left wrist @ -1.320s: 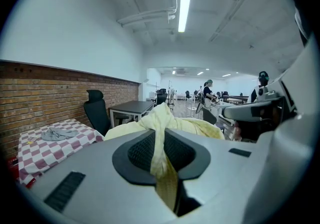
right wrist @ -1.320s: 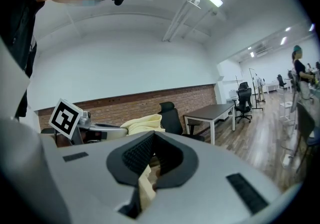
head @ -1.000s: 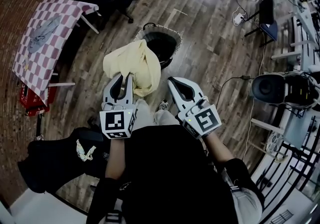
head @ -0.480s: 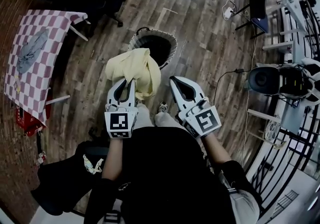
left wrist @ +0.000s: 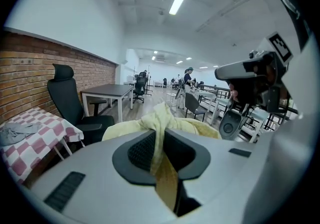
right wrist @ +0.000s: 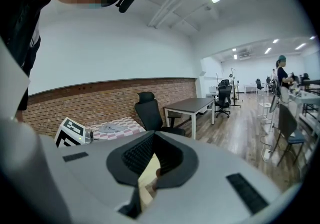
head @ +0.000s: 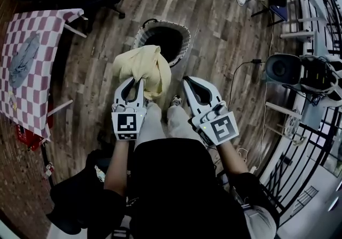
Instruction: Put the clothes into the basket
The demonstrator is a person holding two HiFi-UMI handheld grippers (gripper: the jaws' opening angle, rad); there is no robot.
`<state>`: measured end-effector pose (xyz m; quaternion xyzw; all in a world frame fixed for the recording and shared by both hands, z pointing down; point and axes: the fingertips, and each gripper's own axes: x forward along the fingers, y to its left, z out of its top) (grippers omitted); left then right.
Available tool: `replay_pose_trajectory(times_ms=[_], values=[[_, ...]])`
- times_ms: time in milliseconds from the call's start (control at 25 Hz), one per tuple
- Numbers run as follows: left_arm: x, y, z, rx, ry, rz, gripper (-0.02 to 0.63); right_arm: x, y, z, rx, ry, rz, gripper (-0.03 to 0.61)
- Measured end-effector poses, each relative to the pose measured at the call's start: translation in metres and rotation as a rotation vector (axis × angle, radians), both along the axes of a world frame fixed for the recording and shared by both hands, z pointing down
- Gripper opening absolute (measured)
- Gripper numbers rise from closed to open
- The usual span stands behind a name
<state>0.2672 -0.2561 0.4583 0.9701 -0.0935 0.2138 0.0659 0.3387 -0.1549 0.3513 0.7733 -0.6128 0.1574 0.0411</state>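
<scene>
A woven basket (head: 181,32) with a dark inside stands on the wooden floor ahead of me. My left gripper (head: 140,79) (left wrist: 159,133) is shut on a pale yellow garment (head: 143,66) (left wrist: 161,116). The cloth bunches up past the fingertips, and in the head view it overlaps the basket's near left rim. My right gripper (head: 186,79) (right wrist: 152,135) is beside it to the right, shut with nothing in it. A grey garment (head: 21,61) (left wrist: 17,132) lies on a red-and-white checkered table (head: 37,93) to the left.
A black office chair (left wrist: 70,102) stands beside the checkered table, and a dark table (right wrist: 187,105) stands farther back. A round black device (head: 283,69) and cables (head: 243,72) lie on the floor to the right. A red crate (head: 24,135) sits under the checkered table.
Both grippers have moved forward and lower towards the basket. The left one still holds the yellow garment. The checkered table has slid left and down in the head view.
</scene>
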Motion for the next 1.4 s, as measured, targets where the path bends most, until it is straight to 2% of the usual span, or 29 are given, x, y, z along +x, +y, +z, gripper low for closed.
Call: replay_pose_trajectory(times_ms=[320, 760, 1040, 1400], values=[[0.002, 0.000, 0.051, -0.013, -0.039, -0.047, 0.058, 0.007, -0.001, 0.055, -0.045, -0.072, -0.032, 0.009], [0.025, -0.016, 0.155, -0.032, -0.117, -0.067, 0.058, 0.010, -0.024, 0.154, -0.104, -0.145, -0.099, 0.009], [0.046, -0.029, 0.227, -0.056, -0.173, -0.078, 0.058, 0.022, -0.036, 0.222, -0.158, -0.179, -0.096, 0.009], [0.064, -0.034, 0.310, -0.082, -0.274, -0.042, 0.058, 0.030, -0.052, 0.296, -0.212, -0.265, -0.054, 0.009]])
